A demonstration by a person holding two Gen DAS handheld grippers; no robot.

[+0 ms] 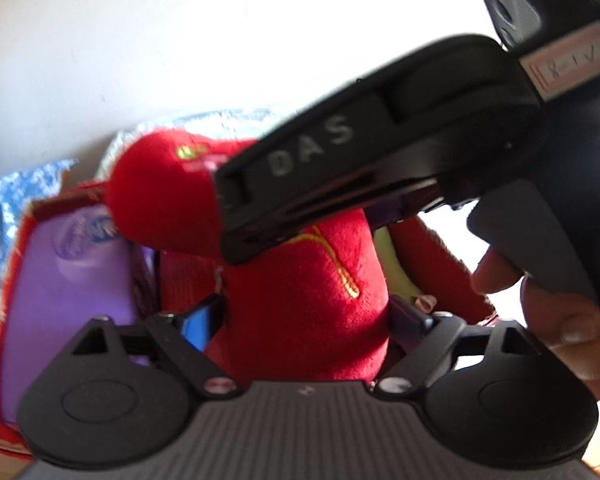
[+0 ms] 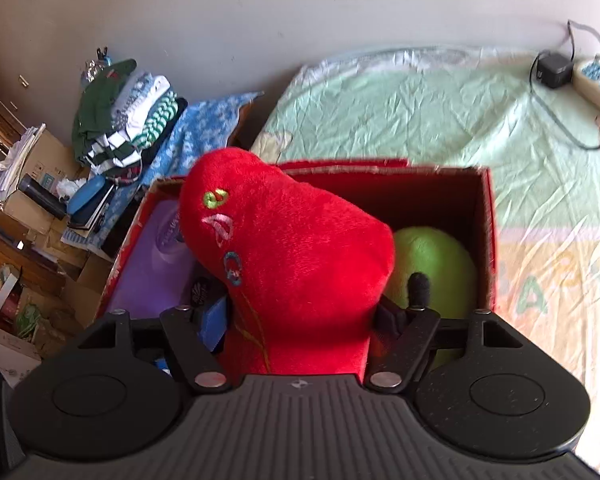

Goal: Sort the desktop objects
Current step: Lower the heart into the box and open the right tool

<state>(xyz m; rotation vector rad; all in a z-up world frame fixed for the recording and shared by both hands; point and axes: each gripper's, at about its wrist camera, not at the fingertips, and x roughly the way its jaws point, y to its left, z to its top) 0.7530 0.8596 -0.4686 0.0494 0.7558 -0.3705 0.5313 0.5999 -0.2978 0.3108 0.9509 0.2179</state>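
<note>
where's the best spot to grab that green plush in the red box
Probably its rounded upper bulge, coming from above: the green plush lies low in the red box, walled on the far and right sides, with the red plush crowding its left.

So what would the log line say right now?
left gripper: holds red plush toy | right gripper: holds same toy | over red box

The red toy (image 2: pixel 292 264) is soft, fuzzy plush with stitched thread markings. Beside it, the green ball (image 2: pixel 440 268) has a matt, felt-like nap. The red box (image 2: pixel 490 240) looks like cardboard with rough, frayed edges, and the purple pack (image 2: pixel 148 276) inside looks smooth and faintly glossy. The right gripper (image 2: pixel 300 320) is matt black plastic with ribbed housing and shiny metal screws. The bed sheet (image 2: pixel 420 120) is wrinkled cloth.
</note>
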